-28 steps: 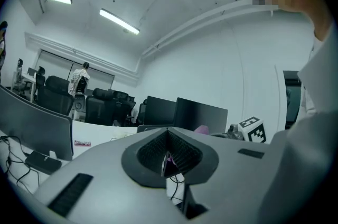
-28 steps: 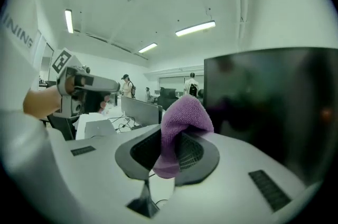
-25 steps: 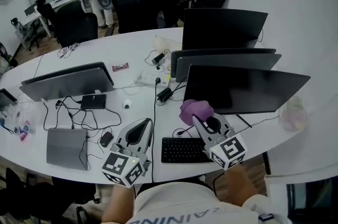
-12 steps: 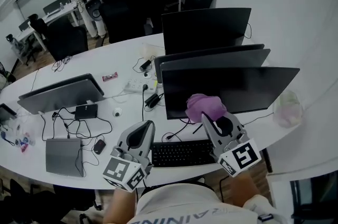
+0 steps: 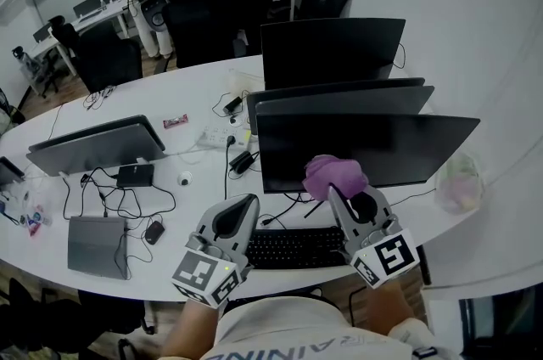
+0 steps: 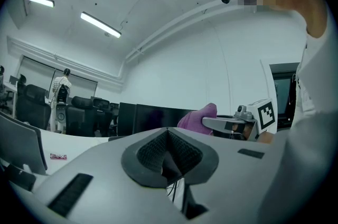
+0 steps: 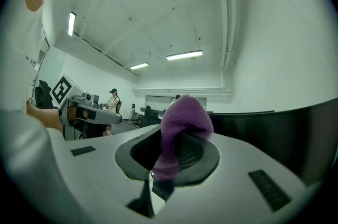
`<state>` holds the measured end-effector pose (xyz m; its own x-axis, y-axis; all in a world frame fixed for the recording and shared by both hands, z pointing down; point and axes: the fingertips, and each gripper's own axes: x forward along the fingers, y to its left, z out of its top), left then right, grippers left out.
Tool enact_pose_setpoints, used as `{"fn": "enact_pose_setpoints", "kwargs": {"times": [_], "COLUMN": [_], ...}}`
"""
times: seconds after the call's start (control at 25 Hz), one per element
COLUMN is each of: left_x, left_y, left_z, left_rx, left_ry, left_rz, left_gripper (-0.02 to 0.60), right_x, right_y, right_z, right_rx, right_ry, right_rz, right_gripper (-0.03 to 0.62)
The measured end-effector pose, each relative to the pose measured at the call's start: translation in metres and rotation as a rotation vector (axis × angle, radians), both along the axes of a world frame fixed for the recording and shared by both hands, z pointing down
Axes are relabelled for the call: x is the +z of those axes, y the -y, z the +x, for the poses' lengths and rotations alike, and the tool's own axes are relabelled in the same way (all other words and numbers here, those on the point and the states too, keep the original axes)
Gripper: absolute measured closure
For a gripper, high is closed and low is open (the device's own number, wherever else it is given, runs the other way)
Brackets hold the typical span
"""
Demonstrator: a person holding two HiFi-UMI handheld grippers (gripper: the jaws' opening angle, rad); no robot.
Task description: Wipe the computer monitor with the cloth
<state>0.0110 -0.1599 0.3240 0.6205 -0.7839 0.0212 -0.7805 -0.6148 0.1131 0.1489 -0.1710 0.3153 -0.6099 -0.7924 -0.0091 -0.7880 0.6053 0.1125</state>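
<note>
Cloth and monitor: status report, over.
Right tongs shut on purple cloth, at lower edge of nearest monitor; contact unclear. Left tongs shut, empty, beside keyboard. Nothing blocking the screen.

The cloth (image 5: 333,177) pinched in your right gripper (image 5: 338,190) is soft purple fabric with a fine knitted nap. That gripper and your left gripper (image 5: 244,205) are smooth matt grey plastic outside; the pads (image 7: 193,153) are black and ribbed. Just ahead, the monitor (image 5: 365,148) screen looks dark and smooth.

The nearest monitor (image 5: 365,148) stands toward the tabletop's (image 5: 195,91) right edge, with two more monitors (image 5: 331,51) behind it. The keyboard (image 5: 293,246) lies before it at the front edge, and the cloth (image 5: 333,176) is before its lower edge. Leftward stands a fourth monitor (image 5: 93,144).
</note>
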Motion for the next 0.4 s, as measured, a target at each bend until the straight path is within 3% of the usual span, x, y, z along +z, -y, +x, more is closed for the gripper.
{"fn": "enact_pose_setpoints", "kwargs": {"times": [0.4], "left_x": [0.0010], "left_y": [-0.0037], "left_z": [0.0038], "left_rx": [0.016], "left_ry": [-0.006], "left_rz": [-0.002], "left_gripper": [0.577], "right_x": [0.0034], "right_y": [-0.0070], "right_z": [0.0014], "right_rx": [0.005], "right_ry": [-0.021], "right_rz": [-0.004], "right_gripper": [0.539]}}
